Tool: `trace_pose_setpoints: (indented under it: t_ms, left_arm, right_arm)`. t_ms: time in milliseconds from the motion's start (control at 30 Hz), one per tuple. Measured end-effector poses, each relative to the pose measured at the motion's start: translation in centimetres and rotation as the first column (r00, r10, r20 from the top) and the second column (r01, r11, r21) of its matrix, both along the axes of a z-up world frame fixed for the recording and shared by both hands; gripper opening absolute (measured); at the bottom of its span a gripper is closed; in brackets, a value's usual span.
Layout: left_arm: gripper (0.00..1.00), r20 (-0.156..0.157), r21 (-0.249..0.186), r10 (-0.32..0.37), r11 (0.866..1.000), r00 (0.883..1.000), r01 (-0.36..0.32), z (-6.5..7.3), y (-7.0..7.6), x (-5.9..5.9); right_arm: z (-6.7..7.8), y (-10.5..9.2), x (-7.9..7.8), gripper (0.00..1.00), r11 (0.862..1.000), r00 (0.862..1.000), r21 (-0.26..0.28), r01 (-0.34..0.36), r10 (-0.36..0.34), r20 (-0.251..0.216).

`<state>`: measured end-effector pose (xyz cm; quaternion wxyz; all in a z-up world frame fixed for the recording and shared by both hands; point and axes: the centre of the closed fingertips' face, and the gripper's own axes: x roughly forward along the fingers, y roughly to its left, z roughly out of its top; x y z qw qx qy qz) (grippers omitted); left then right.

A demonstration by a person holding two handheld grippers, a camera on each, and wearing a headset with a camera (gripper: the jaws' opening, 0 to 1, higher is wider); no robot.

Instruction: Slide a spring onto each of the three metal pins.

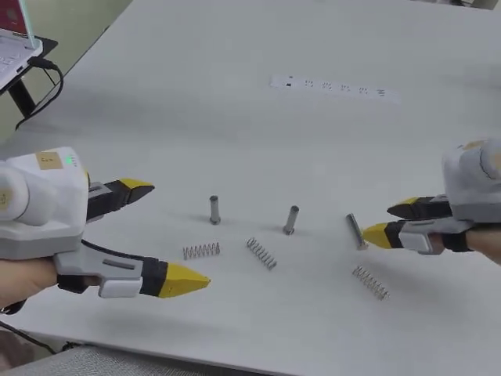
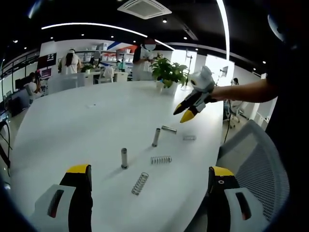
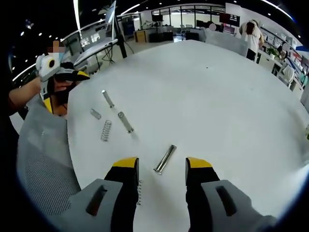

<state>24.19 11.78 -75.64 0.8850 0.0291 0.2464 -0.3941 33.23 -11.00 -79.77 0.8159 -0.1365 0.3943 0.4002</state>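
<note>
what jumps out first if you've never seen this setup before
Two yellow-tipped claws face each other across a white table: the left claw gapes wide open, and the right claw is open right beside a lying pin. Between them stand two upright pins. Three springs lie loose in front of them, none on a pin yet.

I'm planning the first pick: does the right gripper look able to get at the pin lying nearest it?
Probably yes: the right gripper is open, the lying pin sits just ahead of the gap between its jaws, and nothing blocks the way.
</note>
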Motion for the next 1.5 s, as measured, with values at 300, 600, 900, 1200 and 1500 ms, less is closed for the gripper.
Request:
trace_pose_setpoints:
  t_ms: [300,600,900,1200,1500]
  left_arm:
    - [0.97,-0.007,0.002,-0.002,1.000,1.000,0.002,-0.3,-0.1,0.1]
    - [0.97,-0.012,0.004,-0.005,1.000,1.000,0.005,-0.5,-0.1,0.1]
    - [0.97,-0.015,0.003,-0.008,1.000,1.000,0.008,-0.7,-0.3,0.1]
    - [0.98,-0.011,-0.005,0.005,1.000,1.000,-0.005,-0.6,0.0,0.3]
    - [0.98,-0.015,-0.004,-0.001,1.000,1.000,0.001,-0.7,-0.1,0.3]
  right_arm:
    - [-1.2,0.6,0.9,0.26,0.999,0.997,-0.029,0.038,-0.040,-0.073]
    - [-2.3,1.1,1.5,0.21,0.997,0.991,-0.060,0.056,-0.063,-0.118]
    - [-3.8,1.8,1.9,0.18,0.991,0.981,-0.105,0.080,-0.097,-0.170]
    - [-5.0,1.5,2.6,0.13,0.981,0.964,-0.137,0.138,-0.165,-0.208]
    - [-5.5,1.5,2.2,0.08,0.976,0.962,-0.172,0.130,-0.166,-0.218]
